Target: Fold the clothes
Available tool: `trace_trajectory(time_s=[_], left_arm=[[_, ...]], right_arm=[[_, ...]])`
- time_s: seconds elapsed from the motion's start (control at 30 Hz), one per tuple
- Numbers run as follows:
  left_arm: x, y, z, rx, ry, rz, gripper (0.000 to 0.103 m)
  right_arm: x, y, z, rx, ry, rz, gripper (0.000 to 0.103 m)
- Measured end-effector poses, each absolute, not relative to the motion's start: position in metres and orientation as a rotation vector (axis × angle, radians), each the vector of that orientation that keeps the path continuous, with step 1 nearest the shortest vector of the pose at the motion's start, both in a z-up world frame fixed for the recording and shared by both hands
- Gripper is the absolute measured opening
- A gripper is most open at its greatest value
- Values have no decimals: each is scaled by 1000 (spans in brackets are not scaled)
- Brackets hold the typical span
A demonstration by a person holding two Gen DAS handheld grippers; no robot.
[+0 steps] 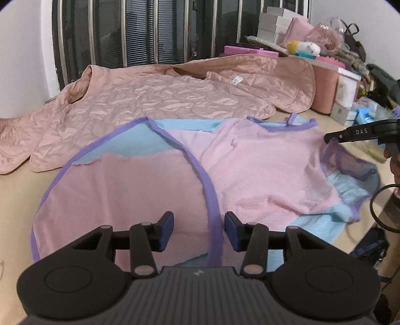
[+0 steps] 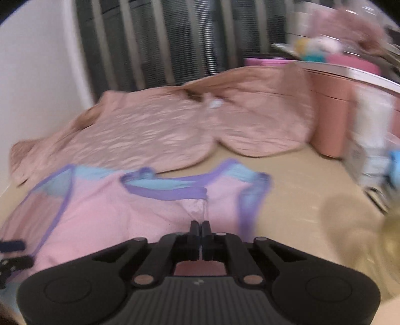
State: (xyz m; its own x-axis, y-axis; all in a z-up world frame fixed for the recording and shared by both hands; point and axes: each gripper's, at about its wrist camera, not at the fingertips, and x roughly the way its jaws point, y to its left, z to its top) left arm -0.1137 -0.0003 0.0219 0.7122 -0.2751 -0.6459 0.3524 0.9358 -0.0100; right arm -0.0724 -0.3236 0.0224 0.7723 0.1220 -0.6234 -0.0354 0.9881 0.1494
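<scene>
Quilt (image 1: 140,100), peach and crumpled, heaped at far left and across the back of the tan table (image 1: 15,205). Nearer, pink mesh shirt (image 1: 262,170) with purple trim and blue lining, spread flat mid-table, left side folded over toward the centre. Left gripper (image 1: 199,231) low above the near hem, fingers spread wide, clasping nothing, purple edge running between them. At right, right gripper (image 2: 200,226) clenched on a thin pinch of the shirt's edge, cloth lifted slightly. Farther right, boxes (image 1: 277,22) and clutter, blurred.
</scene>
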Motion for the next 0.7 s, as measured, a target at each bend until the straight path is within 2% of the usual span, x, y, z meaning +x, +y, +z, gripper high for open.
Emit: trace_trajectory(time_s=[0.03, 0.1, 0.13, 0.27, 0.33, 0.37, 0.4, 0.57, 0.67, 0.7], left_arm=[[-117, 1, 26, 109, 687, -354, 46], [-124, 4, 33, 103, 665, -360, 47], [-128, 5, 36, 107, 654, -358, 48], [-144, 16, 40, 82, 635, -351, 49], [-149, 21, 36, 63, 651, -371, 49], [-151, 23, 33, 55, 660, -381, 49], [-151, 25, 29, 47, 674, -388, 49], [-164, 39, 28, 18, 659, -380, 49], [-171, 42, 30, -12, 647, -465, 51], [-170, 41, 28, -5, 650, -463, 51]], right_arm=[[-76, -323, 27, 135, 674, 88, 13], [-80, -318, 37, 123, 655, 115, 29], [-82, -312, 41, 104, 647, 136, 31], [-77, -288, 42, 14, 676, 164, 31], [-74, -286, 30, 6, 727, 180, 28], [-75, -287, 25, 2, 738, 166, 15], [-77, -289, 21, -3, 747, 149, 9], [-124, -288, 37, 46, 699, 202, 15], [-161, -274, 44, 78, 692, 364, 27], [-167, -271, 43, 87, 695, 399, 28]])
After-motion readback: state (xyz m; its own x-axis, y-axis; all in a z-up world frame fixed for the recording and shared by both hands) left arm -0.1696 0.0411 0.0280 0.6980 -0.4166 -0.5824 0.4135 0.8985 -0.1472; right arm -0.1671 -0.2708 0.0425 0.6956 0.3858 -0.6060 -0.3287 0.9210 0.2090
